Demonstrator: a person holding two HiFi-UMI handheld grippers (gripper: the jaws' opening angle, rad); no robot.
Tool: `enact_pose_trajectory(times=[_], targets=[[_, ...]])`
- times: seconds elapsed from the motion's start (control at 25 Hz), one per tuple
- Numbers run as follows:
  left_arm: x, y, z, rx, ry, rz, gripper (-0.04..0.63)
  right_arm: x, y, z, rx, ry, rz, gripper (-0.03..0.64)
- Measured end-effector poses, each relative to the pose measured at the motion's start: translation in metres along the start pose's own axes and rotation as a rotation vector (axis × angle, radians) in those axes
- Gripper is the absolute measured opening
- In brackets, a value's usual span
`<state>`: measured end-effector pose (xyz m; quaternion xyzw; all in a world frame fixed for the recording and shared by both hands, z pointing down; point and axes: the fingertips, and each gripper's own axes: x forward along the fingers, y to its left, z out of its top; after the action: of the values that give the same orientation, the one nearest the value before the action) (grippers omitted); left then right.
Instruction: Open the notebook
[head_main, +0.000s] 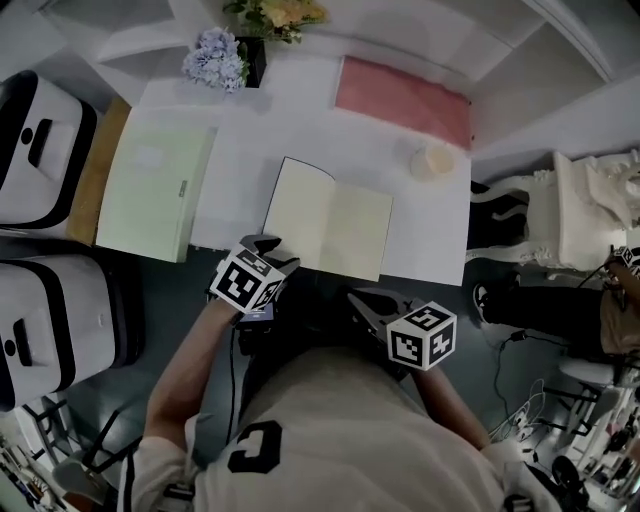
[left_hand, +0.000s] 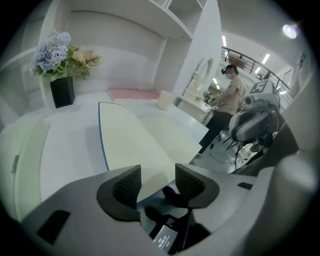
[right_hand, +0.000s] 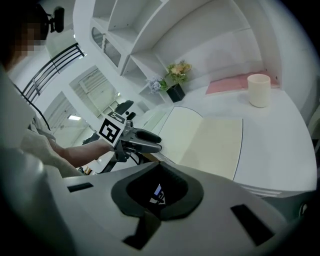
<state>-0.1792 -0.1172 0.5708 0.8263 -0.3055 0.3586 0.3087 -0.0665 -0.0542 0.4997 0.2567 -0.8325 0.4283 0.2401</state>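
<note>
The left gripper (head_main: 268, 243) hangs at the near left corner of the open cream-paged notebook (head_main: 328, 217). Its jaws are spread, with nothing pinched between the pads (the bare page shows beyond the gap in the left gripper view (left_hand: 157, 182)). Whether a jaw tip touches the paper I cannot tell.

The right gripper (head_main: 362, 300) sits off the near edge of the white table (head_main: 250, 130), apart from the notebook, its jaws pressed together on nothing.

The notebook lies flat and open near the middle of the table, close to the near edge, with a thin dark cover edge along its left page. To its left rests a pale green closed book (head_main: 155, 190). A small cream cup (head_main: 432, 160) stands to the far right, just in front of a pink rectangular mat (head_main: 400, 98). A black vase of lilac flowers (head_main: 215, 58) stands at the far left.
</note>
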Motion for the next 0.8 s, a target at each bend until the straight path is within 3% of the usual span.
enact_pose_trajectory(times=[0.12,0.36,0.44,0.6,0.72,0.8], targets=[[0.008,0.015,-0.005,0.073,0.083,0.145,0.163,0.001,0.001,0.001,0.012,-0.016,-0.021,0.014],[0.021,0.016,-0.011,0.449,0.144,0.390,0.176,-0.007,0.001,0.004,0.023,-0.050,-0.029,0.014],[0.023,0.015,-0.007,0.558,0.126,0.436,0.176,-0.009,-0.001,0.004,0.019,-0.052,-0.025,0.014],[0.019,0.006,0.001,0.801,0.012,0.504,0.177,-0.014,-0.005,0.000,0.018,-0.052,-0.006,0.014],[0.018,-0.001,-0.001,0.871,-0.024,0.517,0.159,-0.018,-0.009,-0.006,0.024,-0.047,0.012,0.014],[0.018,-0.008,0.003,0.811,-0.060,0.479,0.143,-0.020,-0.010,-0.008,0.023,-0.042,0.023,0.014]])
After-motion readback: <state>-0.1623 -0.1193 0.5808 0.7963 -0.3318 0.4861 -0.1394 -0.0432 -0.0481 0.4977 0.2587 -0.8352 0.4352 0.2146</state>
